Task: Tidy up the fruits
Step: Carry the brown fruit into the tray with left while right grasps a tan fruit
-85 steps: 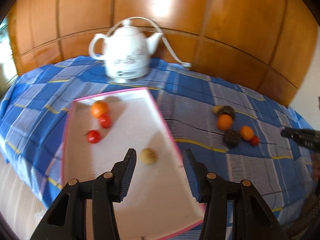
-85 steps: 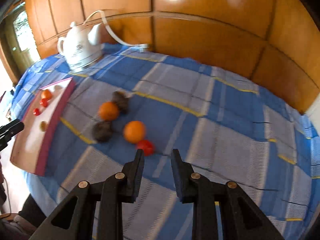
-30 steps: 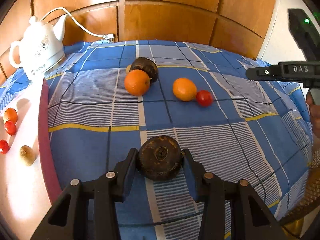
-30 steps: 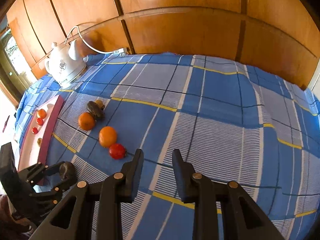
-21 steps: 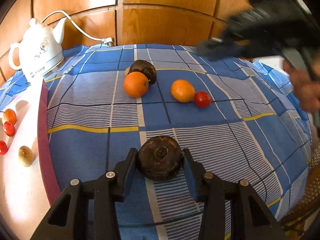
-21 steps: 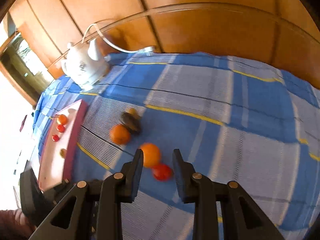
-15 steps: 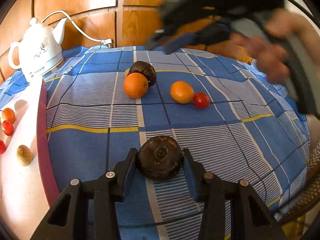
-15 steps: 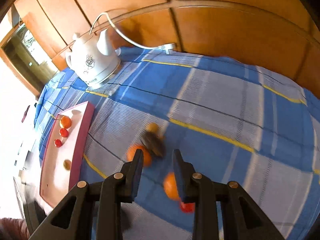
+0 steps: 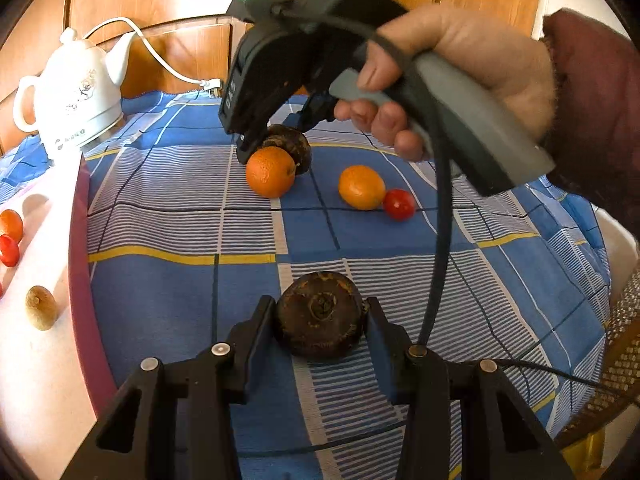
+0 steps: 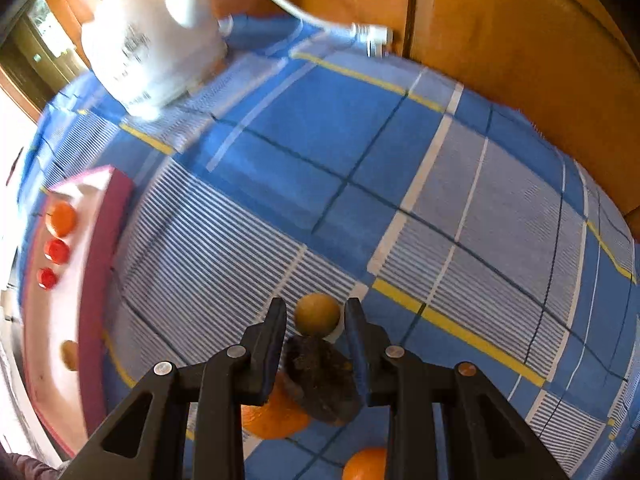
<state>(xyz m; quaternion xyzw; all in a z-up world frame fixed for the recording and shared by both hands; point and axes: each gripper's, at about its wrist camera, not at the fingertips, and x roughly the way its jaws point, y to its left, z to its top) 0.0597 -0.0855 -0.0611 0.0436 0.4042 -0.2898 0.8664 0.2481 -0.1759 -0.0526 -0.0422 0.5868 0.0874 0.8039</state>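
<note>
Swung in over the fruit cluster since a second ago with the right gripper point(image 10: 315, 310), jaws closing around the small tan fruit point(image 10: 318, 315) dead ahead between the tips, not yet pressing. Clamped on the dark fruit point(image 9: 320, 316) with the left gripper point(image 9: 319, 306), tray point(image 9: 80, 248) just leftward

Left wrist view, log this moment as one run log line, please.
left gripper: shut on dark fruit | right gripper: closing over second dark fruit | tray: holds small fruits
</note>
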